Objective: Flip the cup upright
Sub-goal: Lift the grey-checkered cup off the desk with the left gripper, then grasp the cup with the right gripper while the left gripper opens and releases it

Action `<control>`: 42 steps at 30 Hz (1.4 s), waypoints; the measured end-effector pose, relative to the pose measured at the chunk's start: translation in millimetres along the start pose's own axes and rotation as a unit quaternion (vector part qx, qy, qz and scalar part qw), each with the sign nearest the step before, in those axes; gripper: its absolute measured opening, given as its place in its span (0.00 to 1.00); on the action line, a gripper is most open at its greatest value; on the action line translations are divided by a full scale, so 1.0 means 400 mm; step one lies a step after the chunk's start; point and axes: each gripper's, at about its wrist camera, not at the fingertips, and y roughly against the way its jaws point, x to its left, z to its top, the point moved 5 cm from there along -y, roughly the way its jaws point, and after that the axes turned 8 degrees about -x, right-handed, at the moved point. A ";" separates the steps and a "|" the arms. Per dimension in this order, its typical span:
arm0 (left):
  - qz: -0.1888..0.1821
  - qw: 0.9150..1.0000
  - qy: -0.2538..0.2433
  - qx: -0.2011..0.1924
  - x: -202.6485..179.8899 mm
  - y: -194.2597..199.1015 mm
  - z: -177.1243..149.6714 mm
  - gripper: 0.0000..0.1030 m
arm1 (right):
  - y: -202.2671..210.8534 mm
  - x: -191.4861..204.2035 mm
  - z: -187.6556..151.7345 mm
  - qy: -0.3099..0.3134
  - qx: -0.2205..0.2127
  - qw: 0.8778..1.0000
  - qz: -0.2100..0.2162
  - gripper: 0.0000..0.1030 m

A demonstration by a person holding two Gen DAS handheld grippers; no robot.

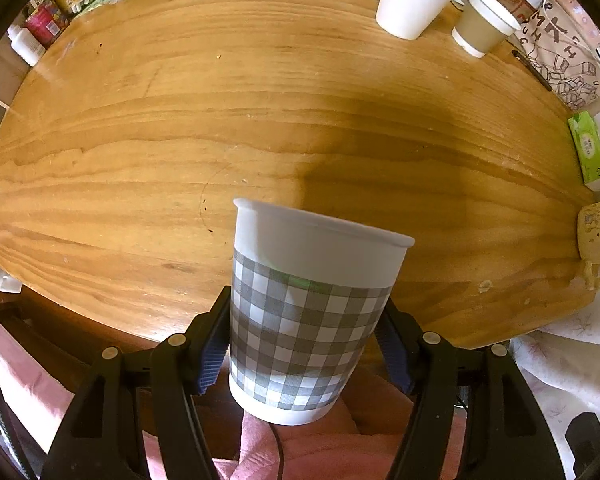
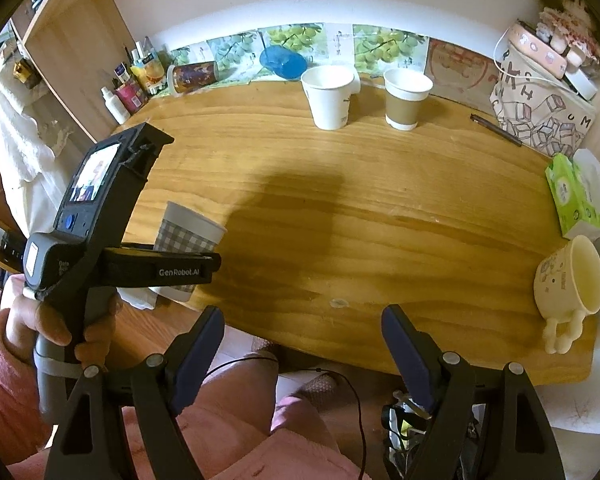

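A paper cup with a grey-and-white check sleeve (image 1: 304, 320) stands nearly upright, mouth up, between the fingers of my left gripper (image 1: 304, 340), which is shut on its sides. It is held at the table's near edge, partly over my lap. In the right wrist view the same cup (image 2: 188, 236) shows tilted a little, held by the left gripper (image 2: 172, 268) above the table's near left edge. My right gripper (image 2: 303, 344) is open and empty, just in front of the table's near edge.
On the wooden table (image 2: 340, 200) stand a white paper cup (image 2: 330, 96) and a brown-sleeved cup (image 2: 404, 98) at the back. A cream mug (image 2: 572, 288) lies on its side at the right edge beside a green tissue pack (image 2: 572, 196). A pen (image 2: 496, 130), a printed bag and bottles line the edges.
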 end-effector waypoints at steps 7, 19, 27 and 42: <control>0.001 1.000 0.002 0.005 -0.001 -0.012 0.004 0.68 | -0.009 0.002 -0.011 0.012 0.011 1.000 -0.004 0.79; 0.001 1.000 0.002 0.010 0.001 -0.022 0.010 0.68 | -0.022 0.003 -0.016 0.012 0.023 1.000 -0.004 0.79; -0.015 1.000 0.000 0.006 0.002 -0.022 0.003 0.73 | -0.030 0.005 -0.018 0.006 0.029 1.000 -0.005 0.79; -0.053 0.999 -0.004 -0.005 0.036 0.009 -0.009 0.75 | -0.051 0.015 -0.021 -0.005 0.037 0.999 0.003 0.79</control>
